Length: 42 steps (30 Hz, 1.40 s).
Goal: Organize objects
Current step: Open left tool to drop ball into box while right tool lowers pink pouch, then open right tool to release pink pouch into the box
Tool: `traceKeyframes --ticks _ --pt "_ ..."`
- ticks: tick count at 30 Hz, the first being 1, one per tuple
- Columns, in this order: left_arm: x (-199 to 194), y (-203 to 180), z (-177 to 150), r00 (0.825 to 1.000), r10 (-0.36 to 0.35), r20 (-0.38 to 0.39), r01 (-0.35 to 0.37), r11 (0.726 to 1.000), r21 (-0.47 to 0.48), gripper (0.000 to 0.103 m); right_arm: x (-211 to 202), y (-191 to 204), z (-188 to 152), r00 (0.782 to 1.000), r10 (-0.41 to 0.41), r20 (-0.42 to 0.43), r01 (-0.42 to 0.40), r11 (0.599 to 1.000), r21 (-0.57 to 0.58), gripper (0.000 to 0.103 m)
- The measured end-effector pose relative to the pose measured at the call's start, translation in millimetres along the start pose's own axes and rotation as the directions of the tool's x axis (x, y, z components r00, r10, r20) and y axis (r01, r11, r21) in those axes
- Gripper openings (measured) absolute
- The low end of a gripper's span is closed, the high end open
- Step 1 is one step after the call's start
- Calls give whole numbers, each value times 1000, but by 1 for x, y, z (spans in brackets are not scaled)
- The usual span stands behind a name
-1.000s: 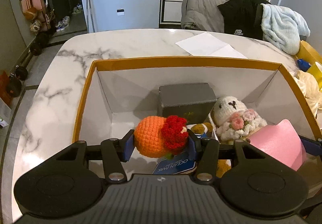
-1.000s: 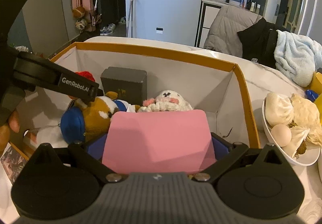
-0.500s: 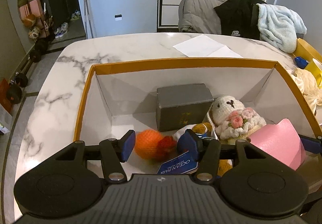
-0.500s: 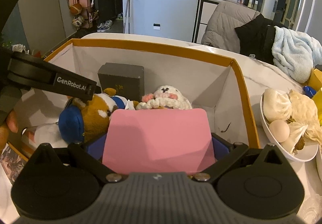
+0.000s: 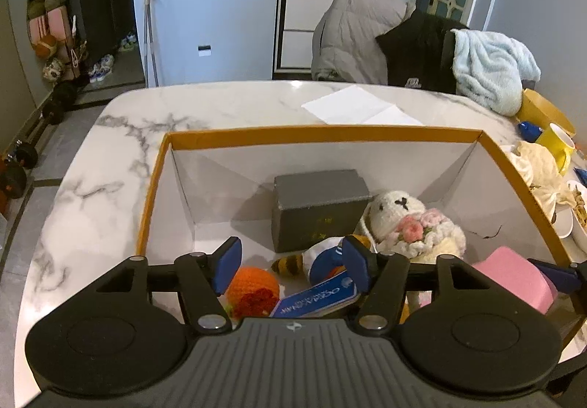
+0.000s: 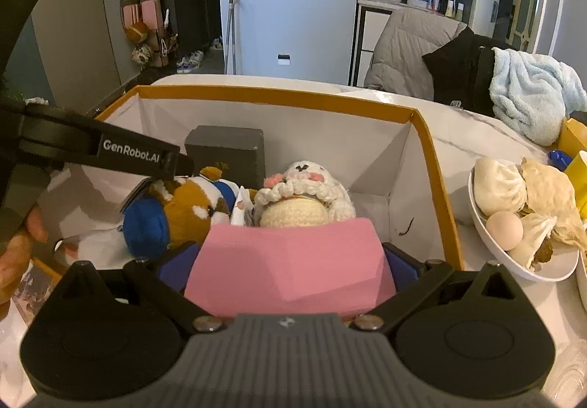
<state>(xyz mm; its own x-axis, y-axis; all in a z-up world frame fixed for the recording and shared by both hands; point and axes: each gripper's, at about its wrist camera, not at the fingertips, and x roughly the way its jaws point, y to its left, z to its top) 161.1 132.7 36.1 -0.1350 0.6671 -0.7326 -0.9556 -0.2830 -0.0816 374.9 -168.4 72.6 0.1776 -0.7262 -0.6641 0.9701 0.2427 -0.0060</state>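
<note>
An orange-rimmed cardboard box [image 5: 323, 134] stands on the marble table. On its floor lies the orange knitted toy [image 5: 253, 285] with a red flower. My left gripper [image 5: 291, 259] hovers just above that toy, its jaws opening and nothing between the pads. In the box sit a grey block [image 5: 317, 204], a white knitted bunny [image 5: 407, 221], a brown plush with blue ears [image 6: 183, 213] and a blue booklet [image 5: 319, 296]. My right gripper [image 6: 290, 266] is shut on a pink block [image 6: 290, 261], held over the box's near right part.
A white bowl of buns and an egg [image 6: 521, 210] stands right of the box, with a yellow mug [image 5: 555, 147] behind it. White paper [image 5: 359, 107] lies on the far table. Chairs draped with coats and a blue towel [image 5: 488, 68] stand beyond.
My left gripper has let go of the orange knitted toy, which dropped to the box floor; its jaws have spread. The right gripper still holds the pink block in the same place.
</note>
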Motion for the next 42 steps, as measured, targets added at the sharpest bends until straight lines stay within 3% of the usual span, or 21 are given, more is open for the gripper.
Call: traceKeyframes --ticks 7,14,20,23,27,31,37,42 --pt "-30 -1 -5 996 21 90 -21 1000 2 82 -21 -1 -5 996 30 83 -33 999 28 102" --pt "-68 0 -24 984 0 176 -3 1000 11 88 -41 0 -14 986 -4 165 -3 999 38 102" --pt "-80 -1 -32 983 0 185 -3 1000 18 89 -32 -3 -10 991 9 137 -18 998 62 102" --pt "-81 1 -34 984 3 180 -6 1000 16 89 -25 -5 -9 989 65 131 -76 994 82 102" --pt "-86 4 -36 982 11 187 -14 1000 15 89 -33 -9 -5 978 46 206 -71 991 117 102" --pt "-92 7 -41 980 18 200 -20 1000 11 89 -45 -14 -6 969 78 236 -114 983 143 102" --pt "-103 16 -61 979 13 202 -16 1000 12 89 -70 2 -35 958 37 285 -60 995 74 102" --pt "-114 35 -92 978 33 207 -38 999 21 90 -93 17 -82 945 34 324 -36 999 1 102"
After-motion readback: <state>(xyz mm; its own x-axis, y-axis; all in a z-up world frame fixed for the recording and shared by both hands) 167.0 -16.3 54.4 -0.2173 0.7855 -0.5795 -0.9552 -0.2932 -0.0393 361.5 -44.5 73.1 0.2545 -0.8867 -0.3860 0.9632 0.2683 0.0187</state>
